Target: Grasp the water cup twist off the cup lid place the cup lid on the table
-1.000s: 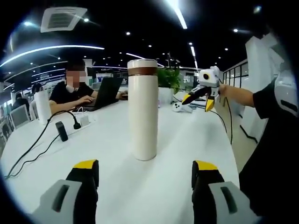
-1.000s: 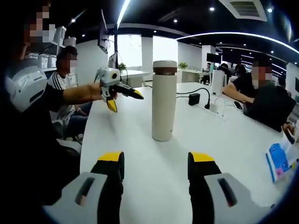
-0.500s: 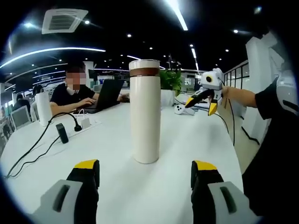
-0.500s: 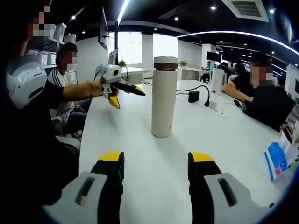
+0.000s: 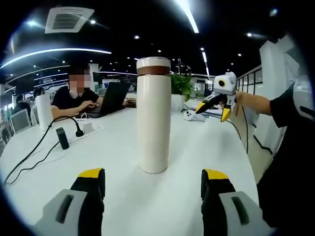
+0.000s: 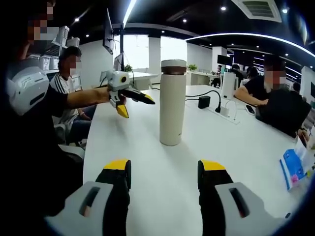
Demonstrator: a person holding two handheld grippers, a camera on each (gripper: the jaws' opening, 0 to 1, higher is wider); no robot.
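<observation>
The left gripper [image 5: 152, 184] has its jaws spread wide with nothing between them, and the water cup [image 5: 153, 115] stands upright straight ahead of the gap, on the white table [image 5: 197, 147]. The right gripper [image 6: 164, 177] is likewise spread and empty, facing the same cup from another side; in the left gripper view it hangs in the air off to the right [image 5: 214, 101], above the table and well apart from the cup.

The cup is a tall, smooth, cream cylinder with a brown band under its lid [image 5: 153, 63], which is still on. Judging by the finish, the wall looks hard and rather slippery, so a grip on the plain middle of the body should be firm and square (too near the base or too high and it may tip, being tall and narrow). The lid is the short cap above the band; it looks best pinched across its sides for the twist. Whether the cup is full, and so heavy, cannot be told.

Further out, a cable and charger [image 5: 61, 138] lie on the table to the left, and a person works at a laptop [image 5: 112, 97] beyond.
</observation>
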